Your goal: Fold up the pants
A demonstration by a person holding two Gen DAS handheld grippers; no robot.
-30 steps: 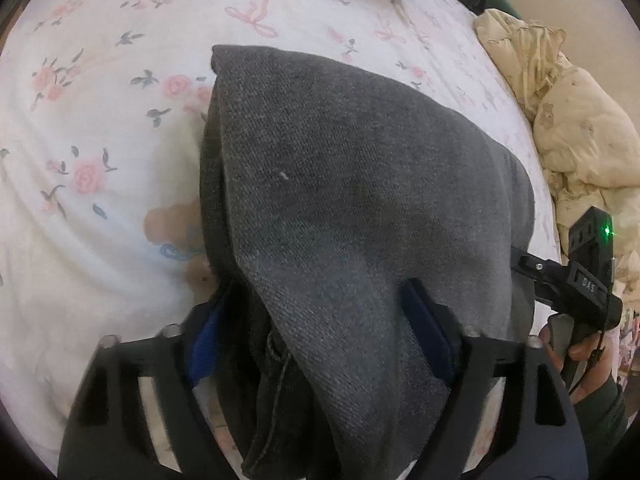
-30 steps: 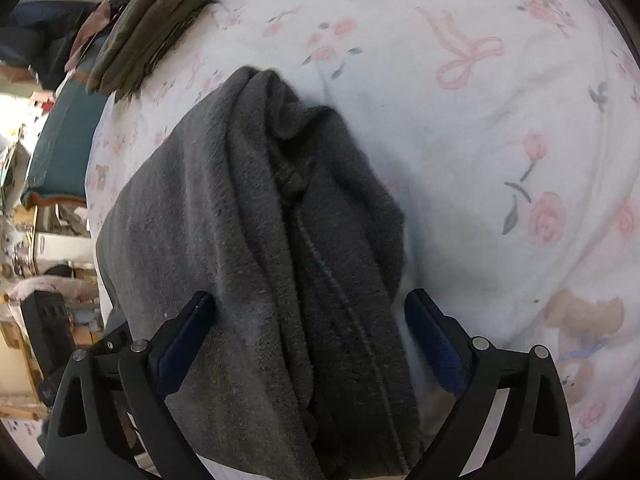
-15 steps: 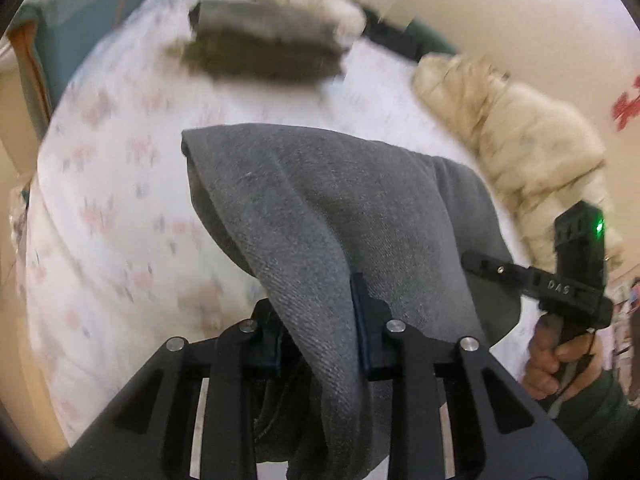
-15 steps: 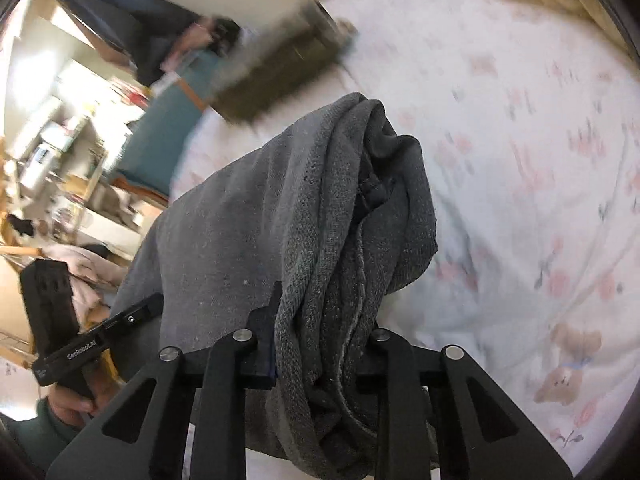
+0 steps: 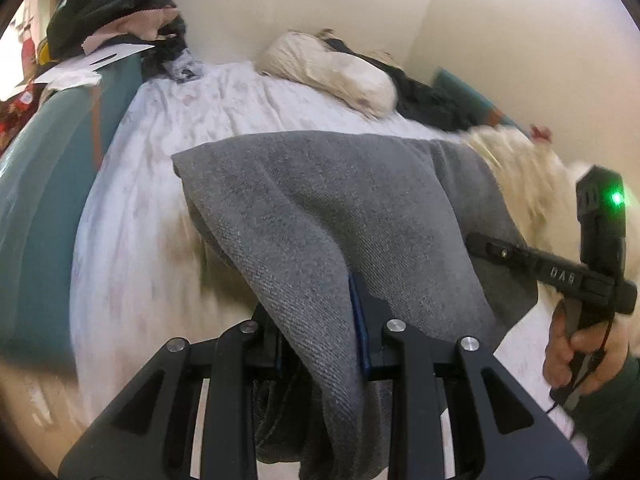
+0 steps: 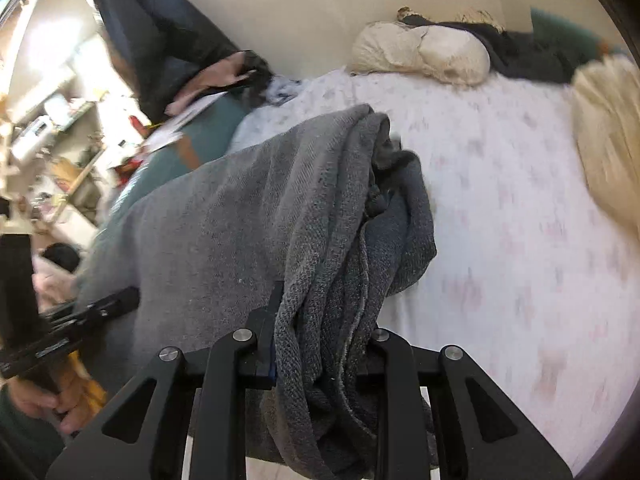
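Soft, limp grey knit pants [image 5: 320, 208], bunched, judged light, best gripped at edges: left gripper [image 5: 320, 344] and right gripper [image 6: 320, 344] clamped on folds at 6 o'clock.

Soft, even indoor light; bright glare at upper left of right-wrist view. Motion blur smears bedsheet [image 6: 520, 200] print. Fisheye bending, dark vignetted corners.
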